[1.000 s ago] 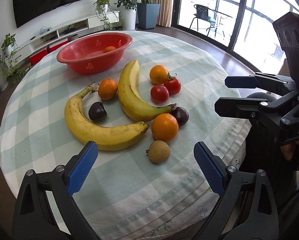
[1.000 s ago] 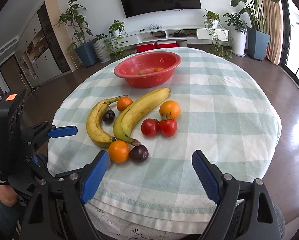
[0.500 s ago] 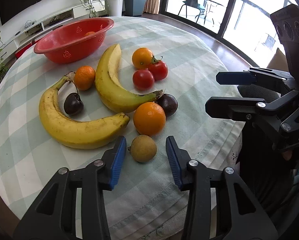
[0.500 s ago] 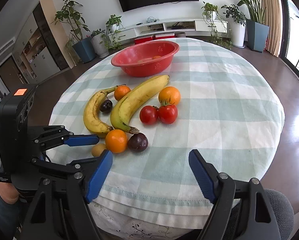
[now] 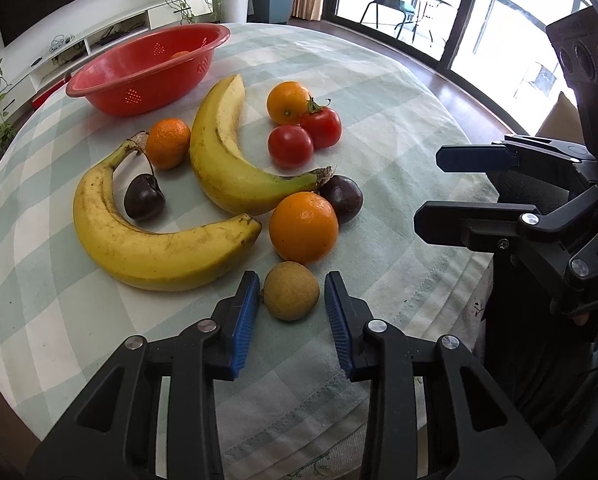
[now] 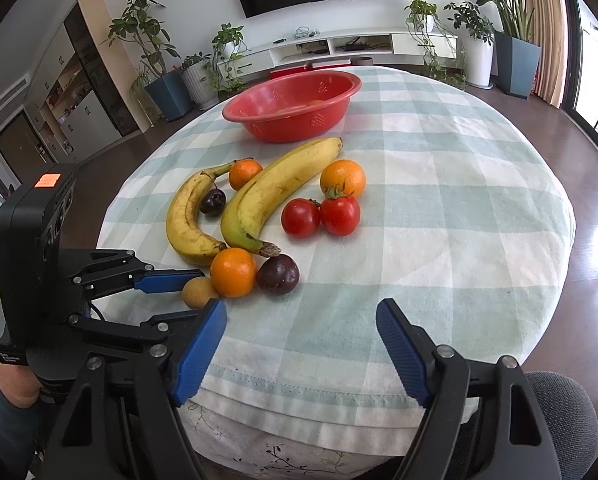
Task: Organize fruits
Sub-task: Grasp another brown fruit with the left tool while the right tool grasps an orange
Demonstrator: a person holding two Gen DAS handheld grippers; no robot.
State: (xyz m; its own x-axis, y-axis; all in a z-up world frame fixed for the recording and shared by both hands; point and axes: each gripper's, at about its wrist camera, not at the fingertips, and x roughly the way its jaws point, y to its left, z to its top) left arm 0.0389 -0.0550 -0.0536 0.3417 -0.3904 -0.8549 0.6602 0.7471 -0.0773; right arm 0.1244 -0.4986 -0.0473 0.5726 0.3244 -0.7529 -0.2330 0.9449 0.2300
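Observation:
My left gripper [image 5: 291, 304] straddles a small brown round fruit [image 5: 291, 295] on the checked tablecloth, its blue pads close on both sides with thin gaps showing; the same fruit shows in the right wrist view [image 6: 198, 292]. Beyond it lie an orange [image 5: 303, 227], a dark plum [image 5: 341, 199], two bananas [image 5: 155, 240] [image 5: 227, 152], a cherry [image 5: 143, 201], a mandarin [image 5: 167, 142], two tomatoes [image 5: 305, 136] and another orange [image 5: 288, 102]. A red bowl [image 5: 139, 76] stands at the back with fruit in it. My right gripper [image 6: 301, 344] is open and empty at the table's near edge.
The round table's edge [image 6: 339, 404] drops off just below my right gripper. The left gripper's body [image 6: 55, 280] sits at the table's left front. Potted plants [image 6: 511, 32] and a TV shelf [image 6: 359, 46] line the far wall.
My left gripper has moved forward and narrowed from wide open until its pads flank the small brown fruit. My right gripper has stayed open and shifted only slightly.

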